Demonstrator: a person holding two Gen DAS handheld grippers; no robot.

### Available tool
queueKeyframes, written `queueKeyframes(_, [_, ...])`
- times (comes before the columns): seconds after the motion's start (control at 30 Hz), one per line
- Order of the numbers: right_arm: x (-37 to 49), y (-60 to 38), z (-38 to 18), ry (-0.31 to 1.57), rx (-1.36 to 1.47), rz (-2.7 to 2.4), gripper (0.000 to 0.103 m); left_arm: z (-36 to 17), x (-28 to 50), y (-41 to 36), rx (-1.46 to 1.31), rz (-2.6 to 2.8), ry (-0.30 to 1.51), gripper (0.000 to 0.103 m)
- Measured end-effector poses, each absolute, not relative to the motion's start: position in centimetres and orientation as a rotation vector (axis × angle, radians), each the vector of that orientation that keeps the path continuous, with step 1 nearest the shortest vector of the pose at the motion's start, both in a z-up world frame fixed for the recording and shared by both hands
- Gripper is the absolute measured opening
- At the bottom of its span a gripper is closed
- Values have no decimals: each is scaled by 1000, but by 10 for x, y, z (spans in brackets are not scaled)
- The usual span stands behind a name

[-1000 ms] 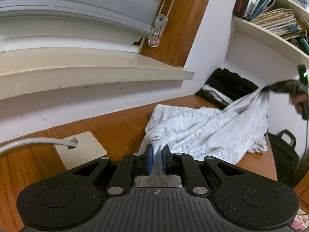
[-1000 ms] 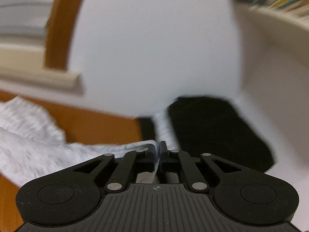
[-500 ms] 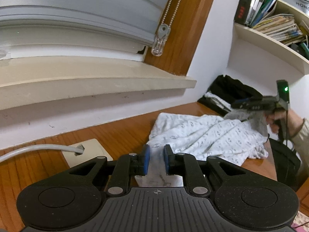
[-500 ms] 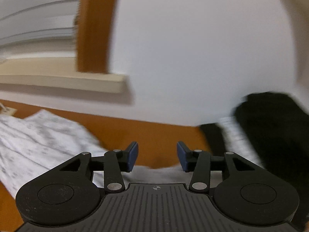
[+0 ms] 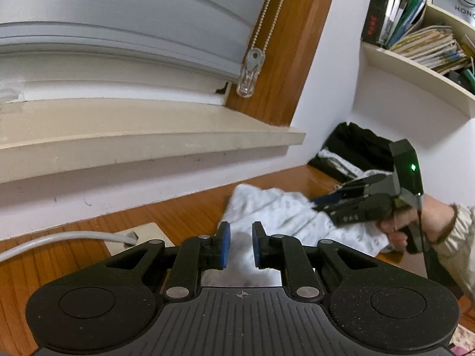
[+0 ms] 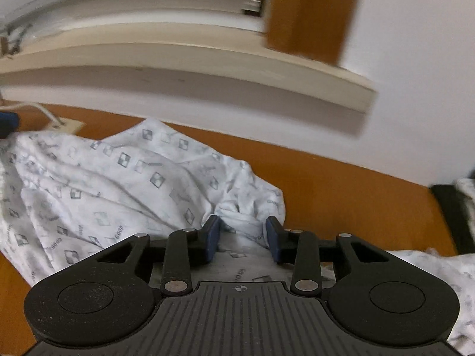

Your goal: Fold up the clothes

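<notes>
At the bottom of the left wrist view, the left gripper [image 5: 240, 244] has its two blue pads a small way apart. White cloth lies in the gap between them, but whether the pads press on it cannot be told. The cloth is one white patterned garment [image 5: 276, 210], crumpled on the wooden table [image 5: 74, 255], in the lower middle of the frame.

At the right of that view, a hand [image 5: 412, 222] holds the right gripper [image 5: 319, 203] low over the garment's far end. In the right wrist view its jaws stand partly apart and are closing — a bunched fold of garment sits between the pads, with a gap on both sides.

One white cable [image 5: 59, 237] runs to one socket plate [image 5: 139, 237] at the lower left. One pile of dark clothes [image 5: 356, 145] lies against the wall — one shelf of books [image 5: 415, 44] hangs above it.
</notes>
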State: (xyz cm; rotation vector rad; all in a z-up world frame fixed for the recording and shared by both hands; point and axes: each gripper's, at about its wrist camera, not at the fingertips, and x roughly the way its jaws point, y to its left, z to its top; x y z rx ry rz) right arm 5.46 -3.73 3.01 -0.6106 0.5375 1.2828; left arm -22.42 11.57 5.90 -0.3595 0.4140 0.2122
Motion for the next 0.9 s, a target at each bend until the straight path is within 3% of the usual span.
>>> queueKeyframes(0.37, [-58,-20,37,457,-666,1672,37,79,-234,109,-303,238,366,16])
queueKeyframes(0.4, [-63,-22,41,446,-663,1674,37,79,-234,108,-298,238,373,19])
queueKeyframes(0.43, [-64,-25,48,431,-662,1673,37,79,-233,107,-292,237,379,38])
queueKeyframes(0.5, [-61,-33,63,391,-667,1653,37,76,-228,105,-267,249,411,62])
queueKeyframes(0.7, [1,-54,95,301,-680,1436,50,54,-216,113,-273,287,547,66])
queueKeyframes(0.77, [26,-59,98,318,-682,1379,56,47,-213,115,-268,284,575,64])
queueKeyframes(0.8, [38,-59,98,339,-683,1362,57,44,-212,115,-260,277,580,48])
queueKeyframes(0.83, [50,-59,97,359,-683,1344,59,43,-212,114,-243,271,581,24])
queueKeyframes(0.9, [68,-69,96,347,-667,1345,59,43,-211,111,-227,251,587,19])
